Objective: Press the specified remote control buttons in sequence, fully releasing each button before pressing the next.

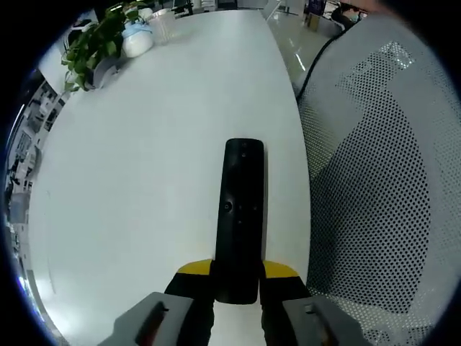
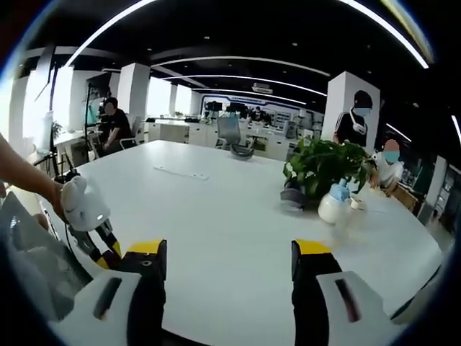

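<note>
A long black remote control (image 1: 241,216) points away from me above the white table (image 1: 144,158), its buttons facing up. My left gripper (image 1: 238,272) is shut on its near end, a yellow-tipped jaw on either side. In the right gripper view, my right gripper (image 2: 229,261) stands open over the table (image 2: 216,202) with nothing between its fingers. The left gripper (image 2: 88,216) comes in from that view's left edge, held by a person's hand.
A grey mesh chair back (image 1: 382,180) stands close against the table's right edge. A potted plant (image 2: 328,166) and a white spray bottle (image 2: 335,205) sit at the table's far side. People sit at desks in the office behind.
</note>
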Motion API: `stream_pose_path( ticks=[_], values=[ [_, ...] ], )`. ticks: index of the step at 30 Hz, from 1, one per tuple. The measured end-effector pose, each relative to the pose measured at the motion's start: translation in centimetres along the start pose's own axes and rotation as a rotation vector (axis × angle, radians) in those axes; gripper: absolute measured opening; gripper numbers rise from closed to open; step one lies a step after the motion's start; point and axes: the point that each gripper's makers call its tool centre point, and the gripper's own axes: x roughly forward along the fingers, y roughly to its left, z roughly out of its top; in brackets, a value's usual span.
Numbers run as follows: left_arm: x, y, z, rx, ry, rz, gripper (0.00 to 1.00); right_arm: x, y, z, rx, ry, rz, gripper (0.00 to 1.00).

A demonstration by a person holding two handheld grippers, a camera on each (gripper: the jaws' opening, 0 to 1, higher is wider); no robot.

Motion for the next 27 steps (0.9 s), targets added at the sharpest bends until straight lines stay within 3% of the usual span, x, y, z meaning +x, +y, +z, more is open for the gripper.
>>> stream_pose_path(
  ticks=[4, 9, 12, 14, 16, 18, 20, 21, 23, 25, 27],
  values=[
    [0.0, -0.2, 0.0, 0.023, -0.020, 0.011, 0.23, -0.1, 0.6, -0.1, 0.033, 0.011, 0.048, 0.53],
    [-0.1, -0.3, 0.1, 0.095, -0.049, 0.021, 0.23, 0.0, 1.7, -0.5, 0.027, 0.051, 0.101, 0.39],
    [-0.1, -0.2, 0.0, 0.086, -0.076, 0.011, 0.24, -0.2, 2.2, -0.4, 0.027, 0.061, 0.122, 0.23],
    [-0.1, -0.2, 0.0, 0.067, -0.095, 0.009, 0.24, -0.1, 2.6, -0.3, 0.020, 0.066, 0.143, 0.21],
    [-0.1, -0.2, 0.0, 0.063, -0.115, 0.015, 0.24, 0.1, 3.7, -0.7, 0.002, 0.112, 0.199, 0.20],
    [-0.1, -0.2, -0.1, 0.051, -0.139, 0.027, 0.24, 0.6, 4.5, -0.6, -0.040, 0.145, 0.234, 0.15],
    [-0.2, -0.2, -0.1, 0.038, -0.161, 0.033, 0.24, 1.2, 5.0, 0.1, -0.041, 0.138, 0.242, 0.11],
    [-0.2, -0.2, -0.1, 0.032, -0.173, 0.036, 0.24, 1.5, 6.1, 0.6, -0.033, 0.142, 0.299, 0.08],
    [-0.2, -0.2, -0.1, 0.032, -0.198, 0.041, 0.24, 2.0, 7.1, 1.0, -0.015, 0.164, 0.338, 0.00],
    [-0.3, -0.2, -0.1, 0.028, -0.212, 0.043, 0.24, 2.8, 7.8, 1.2, -0.028, 0.176, 0.363, 0.00],
    [-0.3, -0.2, -0.1, 0.020, -0.221, 0.044, 0.24, 3.9, 8.7, 0.6, -0.097, 0.235, 0.396, 0.00]
  ],
)
